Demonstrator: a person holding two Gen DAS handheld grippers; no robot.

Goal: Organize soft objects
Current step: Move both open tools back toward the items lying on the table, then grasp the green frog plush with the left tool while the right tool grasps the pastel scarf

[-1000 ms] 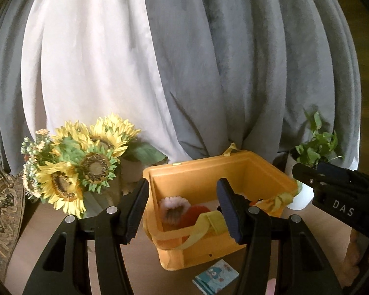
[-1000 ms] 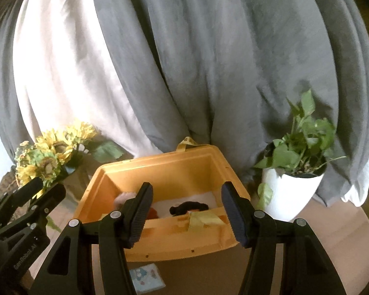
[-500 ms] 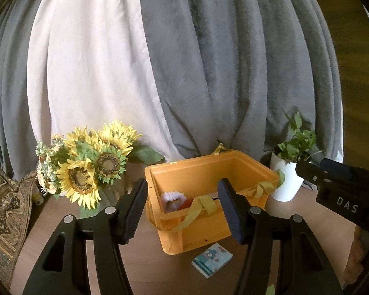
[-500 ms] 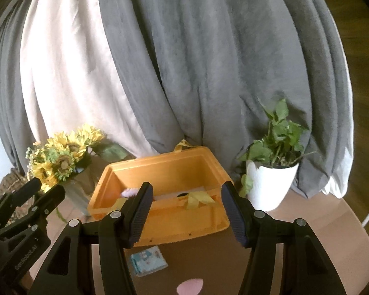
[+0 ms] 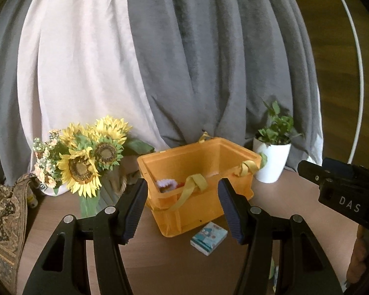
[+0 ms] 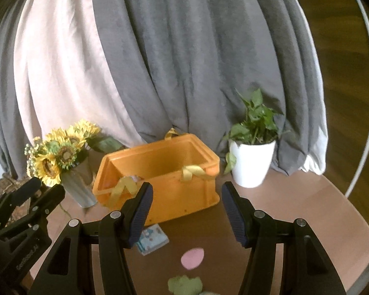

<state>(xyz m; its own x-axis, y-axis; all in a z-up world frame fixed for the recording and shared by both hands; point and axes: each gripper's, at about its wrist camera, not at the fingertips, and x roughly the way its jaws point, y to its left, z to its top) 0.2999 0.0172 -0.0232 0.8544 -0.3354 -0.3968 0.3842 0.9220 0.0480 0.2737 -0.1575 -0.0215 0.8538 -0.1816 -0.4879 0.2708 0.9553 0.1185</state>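
Both claws, left claw [image 5: 182, 206] and right claw [image 6: 185, 210], gape empty before the orange crate [image 6: 160, 169]. Pink pad [image 6: 192, 258] lies nearer; a fluffy item [image 5: 166, 184], possibly plush, sits inside.

The orange bin [image 6: 160, 184] stands open-topped mid-counter, yellow straps [image 6: 193, 172] draped over its near rim; a sunflower vase [image 6: 77, 184] crowds its left side, a white potted plant [image 6: 249, 164] stands near its right; grey curtains [image 6: 196, 61] close off the back; before it lie a small packet [image 6: 152, 239], a pink pad [image 6: 192, 258] and a green pad [image 6: 184, 285]; bare counter [image 6: 295, 196] opens rightward.
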